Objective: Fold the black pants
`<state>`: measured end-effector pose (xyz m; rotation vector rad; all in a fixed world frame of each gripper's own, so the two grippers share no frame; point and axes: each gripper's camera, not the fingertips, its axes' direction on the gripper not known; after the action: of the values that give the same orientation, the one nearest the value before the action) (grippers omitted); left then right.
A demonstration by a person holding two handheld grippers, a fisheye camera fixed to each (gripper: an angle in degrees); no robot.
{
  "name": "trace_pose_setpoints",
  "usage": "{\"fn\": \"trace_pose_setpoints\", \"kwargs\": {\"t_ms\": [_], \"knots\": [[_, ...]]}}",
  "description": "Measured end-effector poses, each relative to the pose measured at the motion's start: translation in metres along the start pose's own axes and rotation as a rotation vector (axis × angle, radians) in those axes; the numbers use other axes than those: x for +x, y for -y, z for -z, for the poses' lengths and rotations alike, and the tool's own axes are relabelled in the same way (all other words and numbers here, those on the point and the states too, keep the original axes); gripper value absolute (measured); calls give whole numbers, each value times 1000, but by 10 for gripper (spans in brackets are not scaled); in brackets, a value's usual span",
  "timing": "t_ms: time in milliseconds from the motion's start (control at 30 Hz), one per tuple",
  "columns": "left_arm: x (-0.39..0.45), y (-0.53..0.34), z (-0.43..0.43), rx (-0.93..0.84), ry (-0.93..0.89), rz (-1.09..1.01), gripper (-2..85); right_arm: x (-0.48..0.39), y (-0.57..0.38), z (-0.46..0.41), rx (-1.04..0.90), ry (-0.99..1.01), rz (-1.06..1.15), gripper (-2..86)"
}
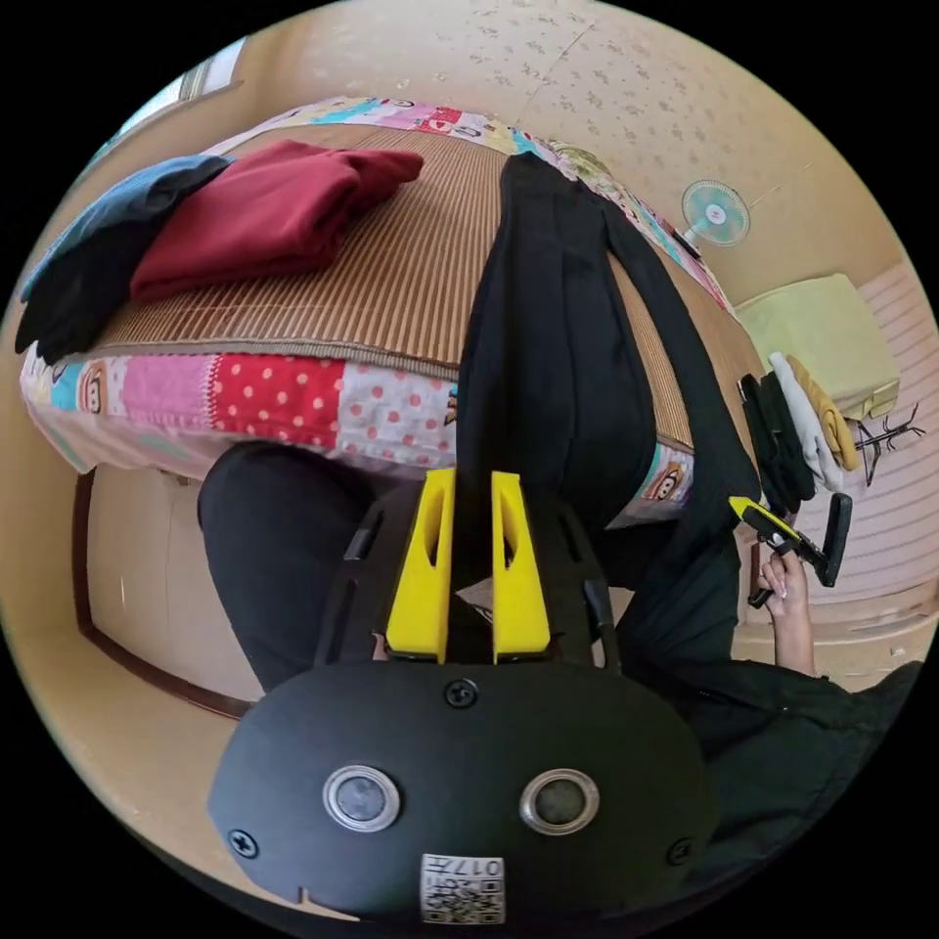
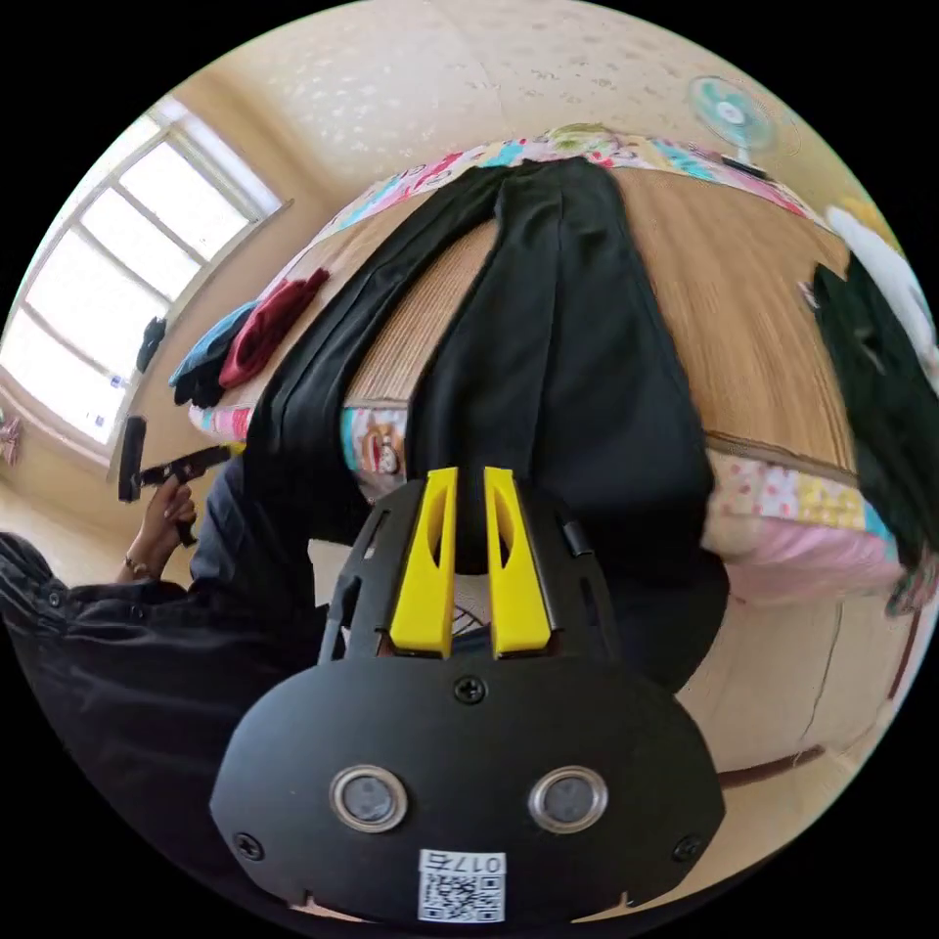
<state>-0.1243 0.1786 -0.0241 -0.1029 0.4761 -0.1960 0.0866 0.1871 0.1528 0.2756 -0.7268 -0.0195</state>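
The black pants lie lengthwise across the bed's bamboo mat, their near end pulled over the bed edge. In the left gripper view my left gripper has its yellow jaws shut on one side of that end. Off to the right, a hand holds my right gripper at the other strip of black cloth. In the right gripper view the pants run from the far edge down into my right gripper, its jaws shut on the fabric. The left gripper appears at the left, held by a hand.
A dark red garment and a dark blue one lie on the mat's left side. Folded clothes are stacked at the right edge. A patchwork quilt hangs below the mat. A fan stands behind the bed; a window is at the left.
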Motion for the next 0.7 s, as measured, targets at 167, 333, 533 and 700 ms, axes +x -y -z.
{"fn": "trace_pose_setpoints", "kwargs": {"t_ms": [167,333,533,700], "knots": [[-3,-5,35,73,-54,-6,82,115,-14,40,35,-138,-194,141],[36,19,42,68,-202,-86,83,157,-38,28,-159,244,-176,46],[127,53,38,-44,-634,-253,114,71,-67,144,190,359,65,31],[200,84,10,-128,-556,-422,160,-3,-69,118,97,419,302,28]]}}
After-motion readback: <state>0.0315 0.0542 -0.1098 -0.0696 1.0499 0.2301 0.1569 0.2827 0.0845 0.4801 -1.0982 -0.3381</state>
